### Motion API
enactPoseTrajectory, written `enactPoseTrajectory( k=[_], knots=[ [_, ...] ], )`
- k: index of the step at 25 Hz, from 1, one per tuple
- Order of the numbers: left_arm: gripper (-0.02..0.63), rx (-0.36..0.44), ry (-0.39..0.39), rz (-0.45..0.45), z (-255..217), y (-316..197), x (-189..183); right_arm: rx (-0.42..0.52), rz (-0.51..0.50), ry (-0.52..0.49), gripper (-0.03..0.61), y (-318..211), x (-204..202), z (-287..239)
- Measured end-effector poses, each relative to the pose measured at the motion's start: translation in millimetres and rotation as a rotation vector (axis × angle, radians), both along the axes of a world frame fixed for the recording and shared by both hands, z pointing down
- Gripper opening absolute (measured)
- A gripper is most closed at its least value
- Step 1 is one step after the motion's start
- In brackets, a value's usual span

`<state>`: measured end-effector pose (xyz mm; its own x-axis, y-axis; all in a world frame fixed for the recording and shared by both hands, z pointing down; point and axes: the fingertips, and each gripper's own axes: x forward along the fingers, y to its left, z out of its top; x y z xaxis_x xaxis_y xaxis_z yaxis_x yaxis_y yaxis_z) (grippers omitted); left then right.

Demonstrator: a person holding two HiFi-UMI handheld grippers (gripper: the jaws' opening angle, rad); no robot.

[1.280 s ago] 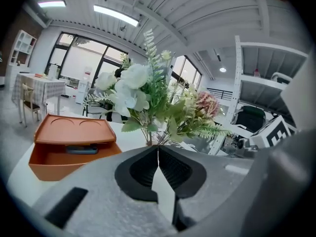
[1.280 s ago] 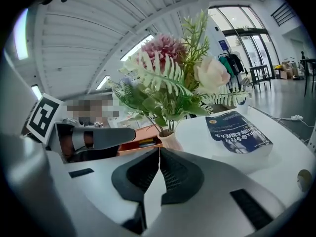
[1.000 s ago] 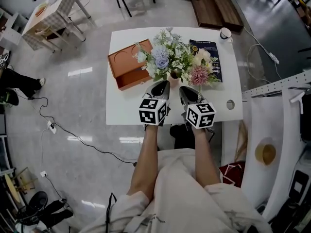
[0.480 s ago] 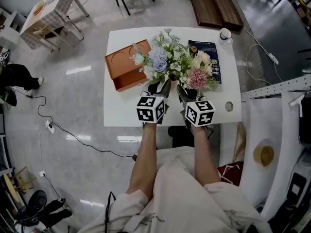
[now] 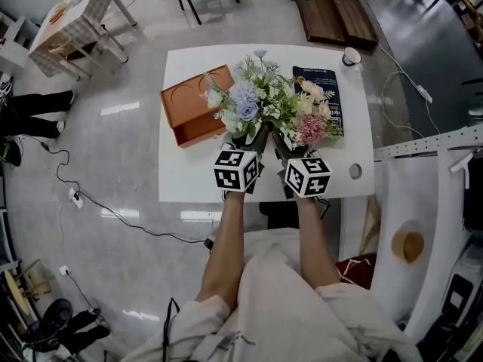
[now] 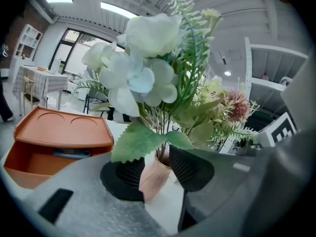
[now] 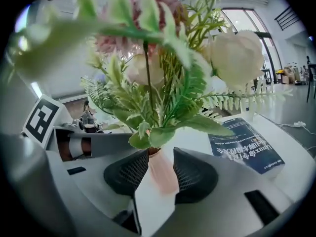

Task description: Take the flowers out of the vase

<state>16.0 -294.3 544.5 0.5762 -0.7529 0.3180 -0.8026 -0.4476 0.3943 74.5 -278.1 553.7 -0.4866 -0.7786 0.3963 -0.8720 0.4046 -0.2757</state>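
Note:
A bunch of artificial flowers [image 5: 266,102] in blue, white and pink stands in a small pink vase [image 6: 154,177] in the middle of the white table [image 5: 189,173]. In the head view the blooms hide the vase. My left gripper [image 5: 253,136] reaches under the flowers from the near side, and its jaws are opening; the vase shows in the gap between its ribbed black pads [image 6: 123,174]. My right gripper [image 5: 278,139] sits close beside it, jaws opening too, with the vase [image 7: 163,176] in the gap between its pads [image 7: 192,174]. Neither is seen pressing on the vase.
An open orange box [image 5: 192,108] lies left of the flowers. A dark blue book [image 5: 320,73] lies to their right, partly under the blooms. A white cup [image 5: 350,53] stands at the far right corner. A round hole [image 5: 355,171] marks the table's near right.
Both grippers have moved forward under the flowers toward the vase, and their jaws have gone from shut to open.

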Motion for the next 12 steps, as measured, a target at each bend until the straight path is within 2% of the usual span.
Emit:
enactPoseTrajectory(
  k=[4,12],
  knots=[
    [0.15,0.025,0.003,-0.007,-6,-7,-4,0.039,0.012,0.021,0.121,-6,2,-6],
    [0.15,0.045,0.016,0.017,-7,-13,5,0.047,0.009,-0.022,0.121,-17,-1,-4]
  ],
)
